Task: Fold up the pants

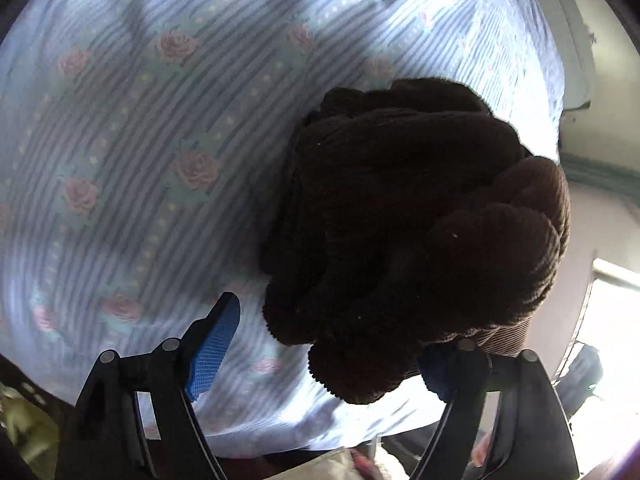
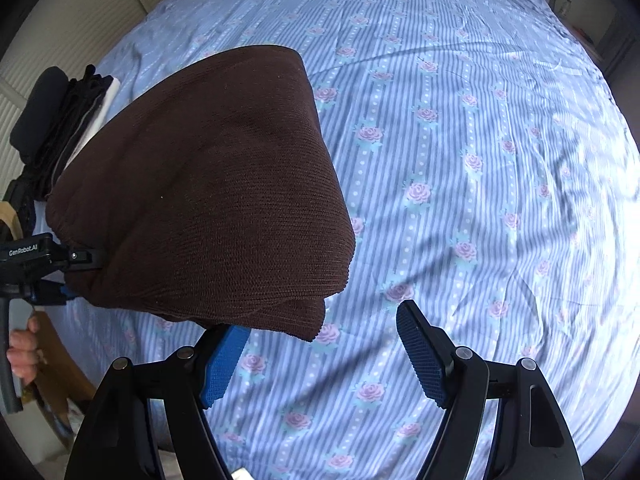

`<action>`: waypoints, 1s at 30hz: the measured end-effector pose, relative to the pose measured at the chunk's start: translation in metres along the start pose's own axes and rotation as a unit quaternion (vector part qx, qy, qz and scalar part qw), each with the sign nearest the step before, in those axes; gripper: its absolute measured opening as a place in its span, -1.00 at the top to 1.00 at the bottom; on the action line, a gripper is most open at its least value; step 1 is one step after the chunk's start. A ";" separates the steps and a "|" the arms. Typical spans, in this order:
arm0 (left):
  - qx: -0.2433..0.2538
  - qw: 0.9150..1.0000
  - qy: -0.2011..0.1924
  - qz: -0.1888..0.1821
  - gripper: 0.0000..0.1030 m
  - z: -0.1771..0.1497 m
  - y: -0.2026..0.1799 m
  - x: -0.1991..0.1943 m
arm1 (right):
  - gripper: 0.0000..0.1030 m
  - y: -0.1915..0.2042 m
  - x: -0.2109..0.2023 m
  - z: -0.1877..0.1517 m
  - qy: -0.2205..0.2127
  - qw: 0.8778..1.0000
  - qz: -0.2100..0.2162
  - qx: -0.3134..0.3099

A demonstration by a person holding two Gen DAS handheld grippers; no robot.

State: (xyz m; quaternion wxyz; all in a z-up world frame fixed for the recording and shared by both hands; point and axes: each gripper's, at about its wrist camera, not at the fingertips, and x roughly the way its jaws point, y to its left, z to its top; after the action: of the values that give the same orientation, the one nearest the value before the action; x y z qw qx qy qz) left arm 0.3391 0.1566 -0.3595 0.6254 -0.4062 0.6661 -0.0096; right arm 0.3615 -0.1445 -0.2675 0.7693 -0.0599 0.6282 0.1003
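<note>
While the right gripper [image 2: 324, 354] stands with its jaws wide apart and nothing between them, its blue textured pads [image 2: 424, 360] hover just above the bed, and the near corner of the folded dark brown corduroy pants [image 2: 208, 200] hangs touching or just over the left pad. The left gripper [image 1: 332, 354] also looks spread wide in its own view; its left pad is bare, while its right pad is buried under the bunched brown cloth, so I cannot tell whether that side pinches anything. In the right wrist view the left gripper reaches into the far side of the bundle, held by a bare hand [image 2: 22, 350] on its grip.

The pants are already gathered into a thick, several-layered packet, raised off the pale blue striped bedsheet with pink roses [image 2: 460, 160] on the left side and sagging toward the right gripper. Beyond them, at the bed's edge, sits a stack of dark folded garments [image 2: 68, 120].

My judgement: folding is nearly done, and the step in hand is carrying or setting down the finished packet. Next, the packet wants lowering flat onto the sheet or the stack, with the right jaws either steadying the loose corner or staying clear, so the layers do not slide open.
</note>
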 end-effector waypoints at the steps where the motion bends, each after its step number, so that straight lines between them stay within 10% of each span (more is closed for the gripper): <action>1: 0.000 1.000 0.003 -0.002 -0.18 0.000 -0.001 -0.001 | -0.47 0.000 0.000 0.001 0.000 1.000 -0.001 -0.001; 10: 0.050 0.998 -0.005 -0.021 0.25 -0.005 -0.040 -0.044 | -0.47 -0.008 -0.002 0.001 0.001 1.000 0.006 0.024; 19: 0.153 0.980 -0.099 -0.083 0.29 0.000 -0.163 -0.108 | -0.47 -0.022 -0.014 -0.002 -0.024 0.997 0.026 0.062; 30: 0.236 0.962 -0.101 -0.098 0.30 0.005 -0.266 -0.108 | -0.47 -0.012 0.009 0.020 -0.038 0.997 0.024 0.057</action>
State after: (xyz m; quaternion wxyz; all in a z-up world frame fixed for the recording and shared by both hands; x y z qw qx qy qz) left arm 0.4720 0.0411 -0.1328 0.7636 -0.3096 0.5350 -0.1866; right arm 0.3845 -0.1512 -0.2724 0.7919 0.0028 0.6047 0.0846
